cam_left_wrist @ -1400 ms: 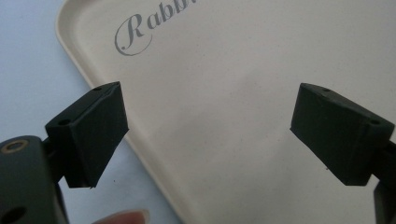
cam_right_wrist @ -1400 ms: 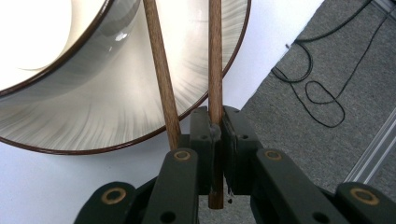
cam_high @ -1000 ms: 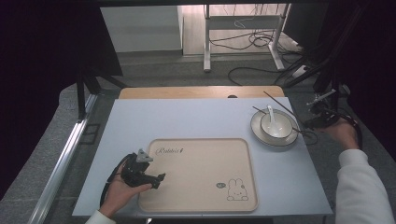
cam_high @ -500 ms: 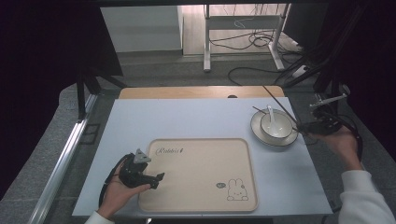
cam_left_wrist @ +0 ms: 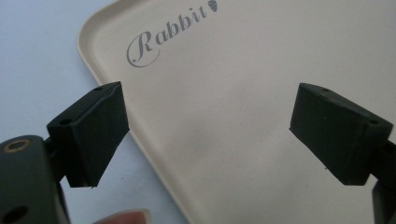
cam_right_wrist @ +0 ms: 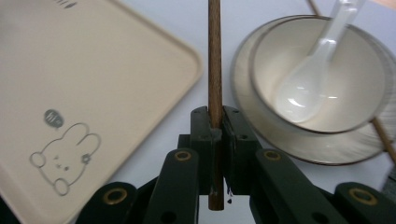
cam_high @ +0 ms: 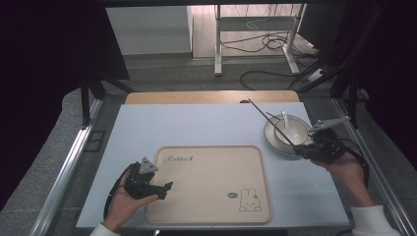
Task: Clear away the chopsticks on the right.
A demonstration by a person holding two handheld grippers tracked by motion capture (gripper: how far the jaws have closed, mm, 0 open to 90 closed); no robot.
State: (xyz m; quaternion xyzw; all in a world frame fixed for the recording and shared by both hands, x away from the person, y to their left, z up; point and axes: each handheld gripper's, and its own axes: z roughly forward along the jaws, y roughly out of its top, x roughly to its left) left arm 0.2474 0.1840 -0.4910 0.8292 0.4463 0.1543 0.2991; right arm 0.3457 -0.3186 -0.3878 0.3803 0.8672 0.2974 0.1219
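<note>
Left tool (cam_high: 164, 191): released, jaws spread wide over the near-left edge of the tray (cam_high: 211, 196). Right tool (cam_high: 301, 150): clenched on one chopstick (cam_high: 270, 122), held above the desk (cam_high: 196, 125) beside the bowl (cam_high: 290, 133). Spoon (cam_high: 291, 129) lies in the bowl; second chopstick (cam_right_wrist: 383, 133) rests across the saucer (cam_right_wrist: 299, 147).

Running off the top edge of the right gripper view: the dark wooden chopstick (cam_right_wrist: 215, 60) and the handle of the white ceramic spoon (cam_right_wrist: 308, 79). Cutting off at the lower left and left edges there: the beige plastic rabbit-print tray (cam_right_wrist: 93, 74). Hiding partly behind the cream ceramic bowl (cam_right_wrist: 322, 70): a second chopstick (cam_right_wrist: 383, 135).
</note>
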